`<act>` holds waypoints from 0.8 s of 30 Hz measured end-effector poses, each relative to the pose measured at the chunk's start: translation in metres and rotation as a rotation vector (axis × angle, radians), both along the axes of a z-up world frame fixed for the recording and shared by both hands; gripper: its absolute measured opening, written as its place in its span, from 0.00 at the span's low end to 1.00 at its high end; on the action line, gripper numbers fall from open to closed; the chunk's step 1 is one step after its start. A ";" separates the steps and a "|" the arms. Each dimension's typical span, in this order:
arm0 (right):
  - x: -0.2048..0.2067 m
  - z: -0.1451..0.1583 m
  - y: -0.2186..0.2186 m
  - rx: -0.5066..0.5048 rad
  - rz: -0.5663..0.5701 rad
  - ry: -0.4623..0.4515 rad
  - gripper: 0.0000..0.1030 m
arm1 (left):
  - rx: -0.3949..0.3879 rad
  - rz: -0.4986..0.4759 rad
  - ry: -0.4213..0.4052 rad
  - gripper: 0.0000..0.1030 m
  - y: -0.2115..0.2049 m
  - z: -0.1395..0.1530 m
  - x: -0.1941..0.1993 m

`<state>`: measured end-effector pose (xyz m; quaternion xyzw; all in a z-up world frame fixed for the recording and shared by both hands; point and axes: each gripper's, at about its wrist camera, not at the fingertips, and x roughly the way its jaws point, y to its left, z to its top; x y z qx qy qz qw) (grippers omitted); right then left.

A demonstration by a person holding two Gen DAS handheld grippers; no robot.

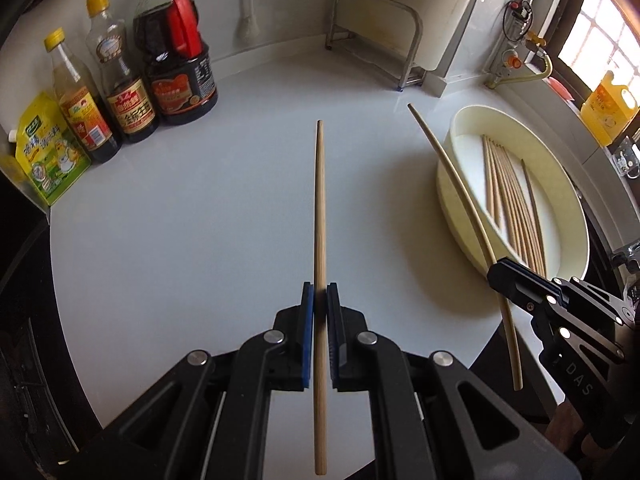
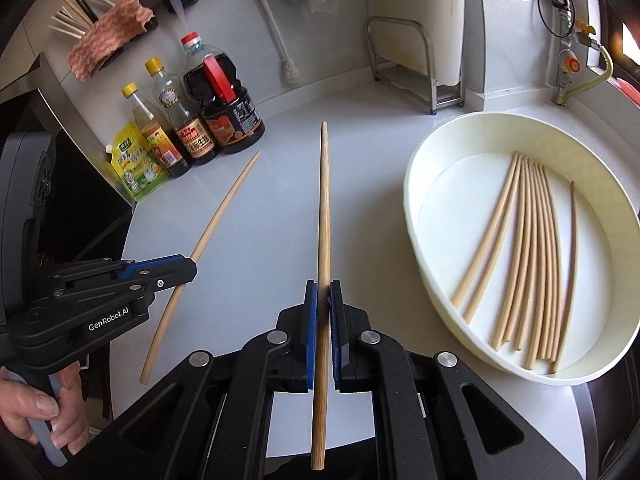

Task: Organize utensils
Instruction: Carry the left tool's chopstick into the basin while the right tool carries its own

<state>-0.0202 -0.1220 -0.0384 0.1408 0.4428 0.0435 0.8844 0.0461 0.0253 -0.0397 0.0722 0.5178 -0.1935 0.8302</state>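
Note:
My left gripper (image 1: 320, 292) is shut on a wooden chopstick (image 1: 319, 200) that points forward above the white counter (image 1: 180, 220). The same gripper (image 2: 192, 270) and its chopstick (image 2: 224, 208) show at the left of the right wrist view. My right gripper (image 2: 323, 292) is shut on a second chopstick (image 2: 324, 200), also pointing forward. It appears in the left wrist view (image 1: 494, 276) with its chopstick (image 1: 452, 172) over the basin's near rim. A cream oval basin (image 2: 412, 216) at the right holds several chopsticks (image 2: 532, 256) lying side by side.
Three sauce bottles (image 2: 192, 108) and a green pouch (image 2: 134, 164) stand at the back left. A metal rack (image 2: 412, 60) stands at the back wall. A wall holder with chopsticks (image 2: 76, 12) and a pink cloth (image 2: 108, 32) hangs above. A yellow jug (image 1: 608, 108) sits by the window.

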 end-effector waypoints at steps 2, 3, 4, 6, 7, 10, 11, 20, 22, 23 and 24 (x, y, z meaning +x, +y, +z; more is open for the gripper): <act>-0.005 0.006 -0.017 -0.004 -0.032 -0.015 0.06 | -0.007 -0.032 -0.018 0.07 -0.017 0.009 0.002; -0.006 0.009 -0.026 -0.006 -0.049 -0.020 0.06 | -0.013 -0.048 -0.026 0.07 -0.027 0.013 0.003; -0.007 0.011 -0.035 -0.010 -0.067 -0.024 0.06 | -0.021 -0.063 -0.031 0.07 -0.036 0.016 0.005; -0.010 0.015 -0.053 -0.015 -0.106 -0.032 0.06 | -0.032 -0.095 -0.043 0.07 -0.056 0.022 0.007; -0.011 0.017 -0.063 -0.018 -0.125 -0.036 0.06 | -0.036 -0.113 -0.048 0.07 -0.067 0.025 0.008; -0.017 0.020 -0.094 -0.026 -0.182 -0.044 0.06 | -0.048 -0.166 -0.063 0.07 -0.100 0.031 0.008; -0.019 0.020 -0.103 -0.027 -0.200 -0.044 0.06 | -0.053 -0.183 -0.067 0.07 -0.110 0.034 0.008; -0.032 0.014 -0.170 -0.027 -0.327 -0.028 0.06 | -0.071 -0.307 -0.088 0.07 -0.189 0.041 0.011; -0.031 0.011 -0.179 -0.022 -0.342 -0.023 0.06 | -0.070 -0.325 -0.085 0.07 -0.203 0.039 0.012; -0.030 0.009 -0.182 -0.020 -0.348 -0.021 0.06 | -0.065 -0.333 -0.085 0.07 -0.209 0.038 0.012; -0.029 0.008 -0.185 -0.018 -0.352 -0.018 0.06 | -0.063 -0.342 -0.085 0.07 -0.214 0.037 0.012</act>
